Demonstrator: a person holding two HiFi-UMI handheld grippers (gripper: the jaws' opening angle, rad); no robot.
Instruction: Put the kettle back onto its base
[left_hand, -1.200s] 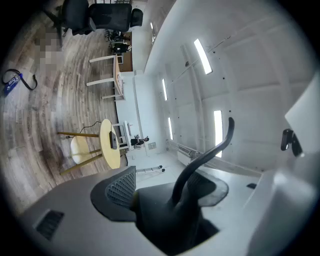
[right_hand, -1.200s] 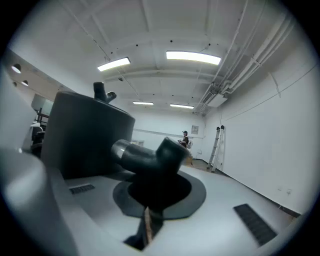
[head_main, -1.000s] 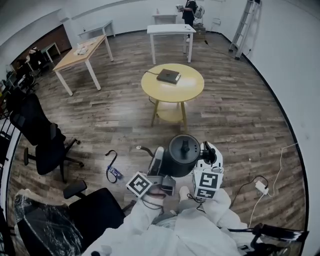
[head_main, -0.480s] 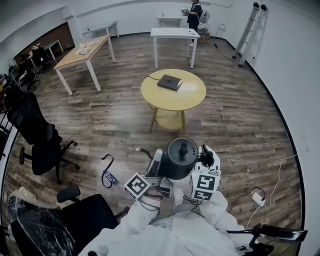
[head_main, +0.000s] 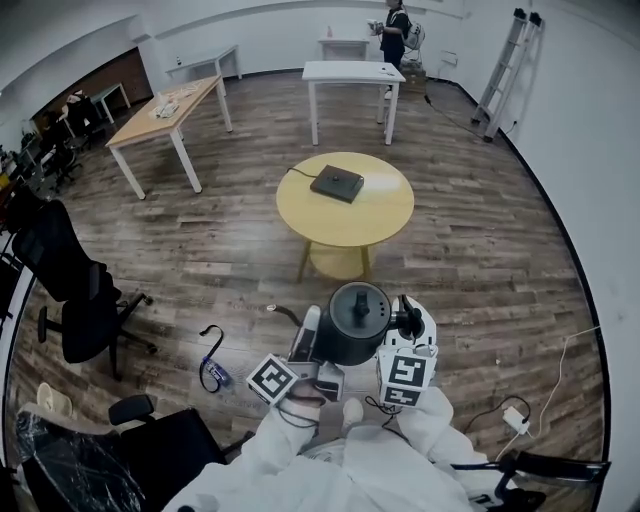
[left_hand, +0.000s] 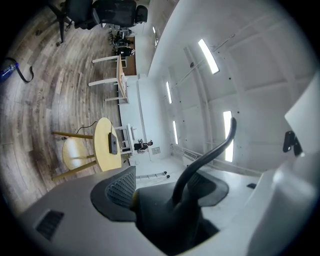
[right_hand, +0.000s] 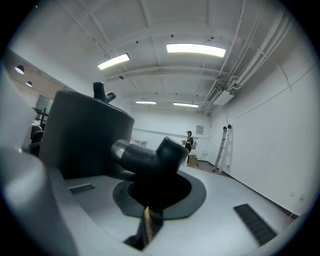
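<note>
A black kettle (head_main: 357, 320) hangs over the wood floor just in front of me, held from both sides. My left gripper (head_main: 308, 340) is shut on a black part of its left side, which fills the jaws in the left gripper view (left_hand: 165, 200). My right gripper (head_main: 410, 325) is shut on the handle (right_hand: 145, 155), with the kettle's body (right_hand: 85, 135) to its left. The dark square base (head_main: 337, 184) lies on the round yellow table (head_main: 380, 215) ahead, its cord trailing off the left edge. The left gripper view also catches the table (left_hand: 101, 131) and base (left_hand: 113, 143).
Black office chairs (head_main: 85, 300) stand at the left. A blue lanyard (head_main: 212, 365) lies on the floor near my left side, and a white plug and cable (head_main: 518, 420) at the right. Farther back are a white table (head_main: 355, 72), a wooden table (head_main: 165, 110), a ladder (head_main: 510, 60) and a person (head_main: 396, 30).
I have walked forward with the kettle in both grippers. The yellow table and base have come nearer and sit lower in the head view. Both grips look unchanged.
</note>
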